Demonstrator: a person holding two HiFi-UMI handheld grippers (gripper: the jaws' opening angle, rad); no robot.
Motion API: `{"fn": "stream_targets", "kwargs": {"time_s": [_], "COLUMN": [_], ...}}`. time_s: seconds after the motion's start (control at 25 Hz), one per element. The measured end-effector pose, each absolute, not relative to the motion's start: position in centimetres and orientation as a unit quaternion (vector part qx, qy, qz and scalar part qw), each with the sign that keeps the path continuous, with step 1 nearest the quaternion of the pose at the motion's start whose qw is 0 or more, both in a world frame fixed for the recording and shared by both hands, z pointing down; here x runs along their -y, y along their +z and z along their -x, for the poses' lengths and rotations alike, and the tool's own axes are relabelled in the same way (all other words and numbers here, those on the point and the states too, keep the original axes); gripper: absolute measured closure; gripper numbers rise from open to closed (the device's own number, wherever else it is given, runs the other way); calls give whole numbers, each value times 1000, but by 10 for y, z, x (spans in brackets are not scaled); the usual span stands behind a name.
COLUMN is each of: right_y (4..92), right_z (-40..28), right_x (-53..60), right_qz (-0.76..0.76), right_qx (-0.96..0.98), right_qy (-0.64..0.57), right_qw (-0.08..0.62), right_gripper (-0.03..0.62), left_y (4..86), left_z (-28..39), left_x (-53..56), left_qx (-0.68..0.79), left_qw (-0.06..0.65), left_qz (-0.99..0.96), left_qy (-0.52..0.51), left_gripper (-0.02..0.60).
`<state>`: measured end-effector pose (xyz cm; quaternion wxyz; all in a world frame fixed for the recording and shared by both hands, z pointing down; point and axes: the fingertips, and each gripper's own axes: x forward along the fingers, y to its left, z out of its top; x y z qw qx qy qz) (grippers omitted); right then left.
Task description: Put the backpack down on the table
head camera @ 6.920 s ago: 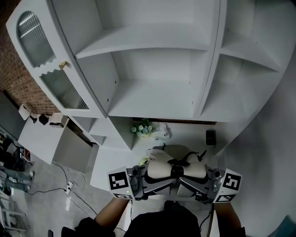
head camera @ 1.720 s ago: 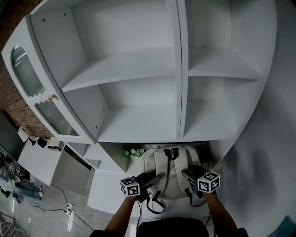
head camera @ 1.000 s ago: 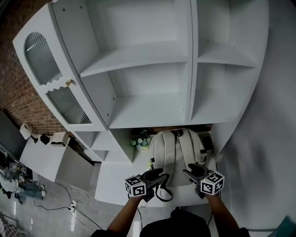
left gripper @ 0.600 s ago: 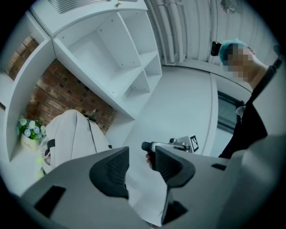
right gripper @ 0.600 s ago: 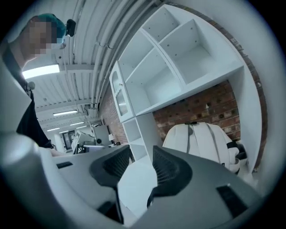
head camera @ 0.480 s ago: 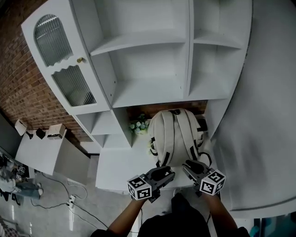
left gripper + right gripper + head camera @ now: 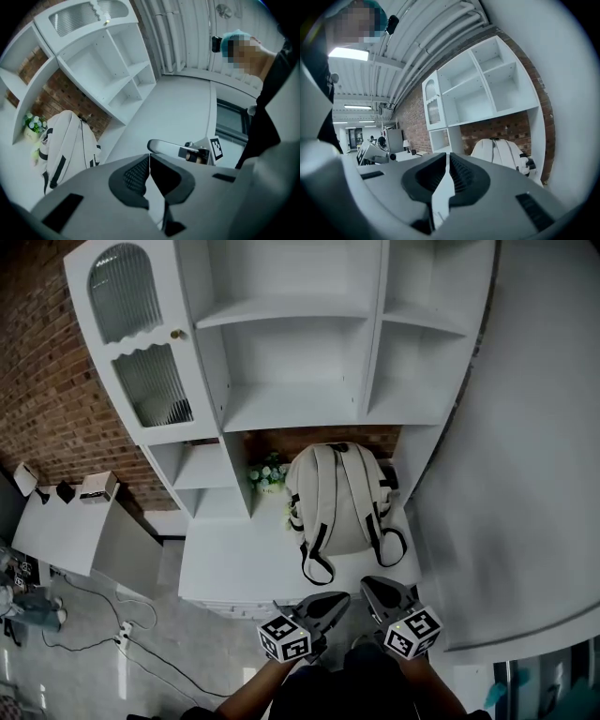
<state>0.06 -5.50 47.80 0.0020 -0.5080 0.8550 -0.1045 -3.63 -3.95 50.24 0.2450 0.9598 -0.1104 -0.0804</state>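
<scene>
A cream backpack (image 7: 333, 498) stands upright on the white table (image 7: 225, 563), apparently leaning on the brick back wall, its strap loops trailing toward the front edge. The left gripper (image 7: 328, 602) and right gripper (image 7: 377, 591) hang clear, jaws just closed on nothing. Unsupported, the soft backpack could slump forward, or sideways onto the flowers (image 7: 267, 474).

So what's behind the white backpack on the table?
The cream-white fabric backpack stands in front of the red brick back wall under the white shelves. A dark object peeks out at its right, mostly covered and unidentifiable.
</scene>
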Motion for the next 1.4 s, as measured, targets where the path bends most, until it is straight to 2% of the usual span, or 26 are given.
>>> {"fn": "stream_targets", "kwargs": {"time_s": [0.16,0.4,0.76,1.08,1.4], "right_y": [455,458,487,523,516], "right_z": [6,-16,-59,-75,-85], "right_x": [24,-20,-118,-196,-210], "right_qz": [474,528,566,559,579], "right_qx": [-876,-843,-817,-819,-809], "right_qy": [-81,-105,-103,-113,-76], "right_qw": [17,-4,-42,-61,-71], "right_gripper": [557,557,571,572,574], "left_y": [481,455,475,495,497], "left_z": [41,45,13,-14,-31], "left_x": [24,-3,-111,-195,-203], "left_qx": [170,329,444,484,474], "left_qw": [266,168,116,71,71], "left_qz": [-943,-927,-888,-872,-878], "left_qy": [-107,-70,-12,-3,0], "left_gripper": [561,561,561,561,561]}}
